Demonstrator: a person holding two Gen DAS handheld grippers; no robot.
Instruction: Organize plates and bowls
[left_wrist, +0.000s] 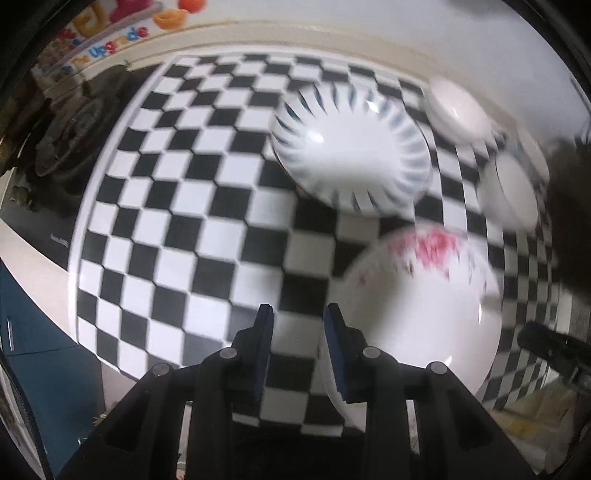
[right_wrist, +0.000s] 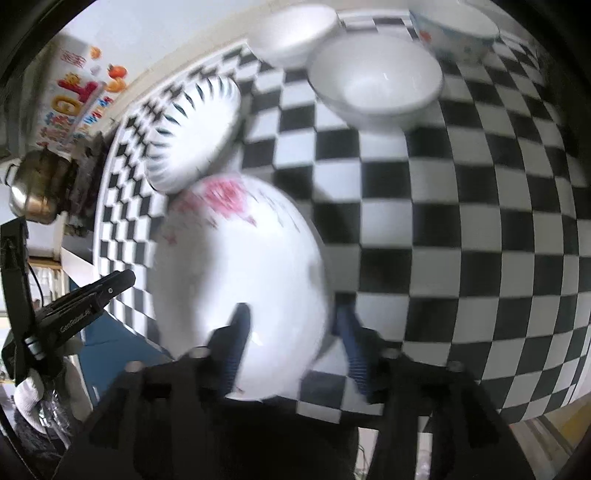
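nearest the right wrist camera, the right claw (right_wrist: 291, 325) stands with its blue-padded fingers (right_wrist: 236, 332) spread wide around the near rim of the flowered plate (right_wrist: 240, 273), one finger over the plate's face and the other outside its edge; motion blur hides whether the pads press on the rim, so i cannot tell if it grips. the flowered plate, white with a red flower pattern toward its far side, lies at the near left edge of the checkered desk (right_wrist: 461, 229). just beyond it sits the blue-striped plate (right_wrist: 195, 136), their rims very close or overlapping. farther back stand a white bowl (right_wrist: 376, 85), a second white bowl (right_wrist: 295, 33) behind it, and a patterned bowl (right_wrist: 458, 33) to the right. a metal kettle (right_wrist: 37, 188) stands off the desk at left.

from the left wrist view, the left claw (left_wrist: 298, 317) hovers open and holds nothing, over the desk's near edge, with the flowered plate (left_wrist: 417, 306) just beside its right finger.
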